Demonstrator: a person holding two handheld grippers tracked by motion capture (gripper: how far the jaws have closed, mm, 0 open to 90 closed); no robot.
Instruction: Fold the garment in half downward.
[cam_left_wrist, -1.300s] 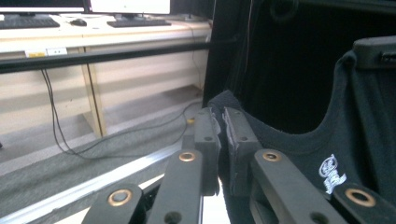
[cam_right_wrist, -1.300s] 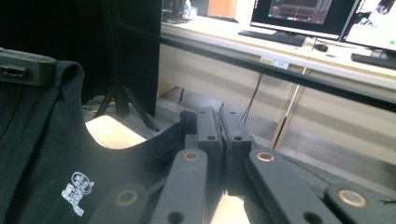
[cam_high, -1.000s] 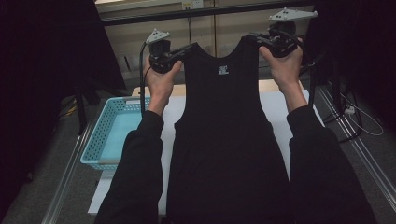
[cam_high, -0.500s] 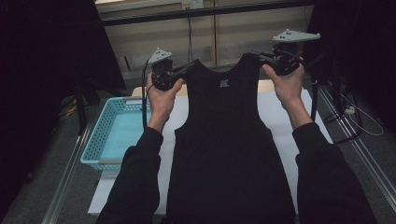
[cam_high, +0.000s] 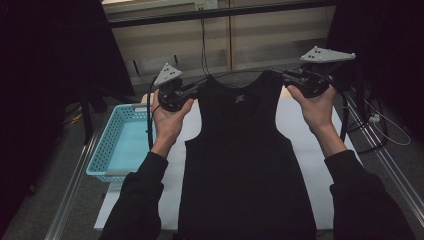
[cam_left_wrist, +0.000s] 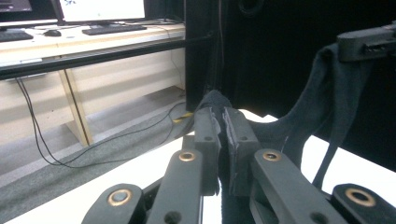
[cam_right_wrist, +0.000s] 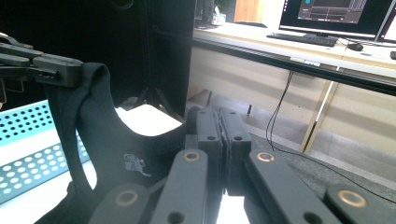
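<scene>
Overhead, a long white table (cam_high: 300, 150) runs away from the person, most of its middle covered by a black sleeveless cotton vest (cam_high: 245, 170) held up by its two shoulder straps. The vest hangs spread and flat-fronted above the table, its hem cut off by the bottom edge of the high view, so whether it touches the table cannot be told. A small pale printed label (cam_high: 240, 98) sits inside the neckline, too small to read. Left of the table stands a light blue perforated plastic basket (cam_high: 107, 150), its near corner hidden behind the person's dark sleeve (cam_high: 142, 200). The left gripper (cam_high: 192, 90) is clamped on the left shoulder strap; in the left gripper view its jaws stand narrow with a fold of black cloth pinched between them. The right gripper (cam_high: 290, 76) pinches the right strap in the same way, its jaws nearly closed in the right gripper view. Background desks and monitors (cam_right_wrist: 336, 11) are partly cropped.
</scene>
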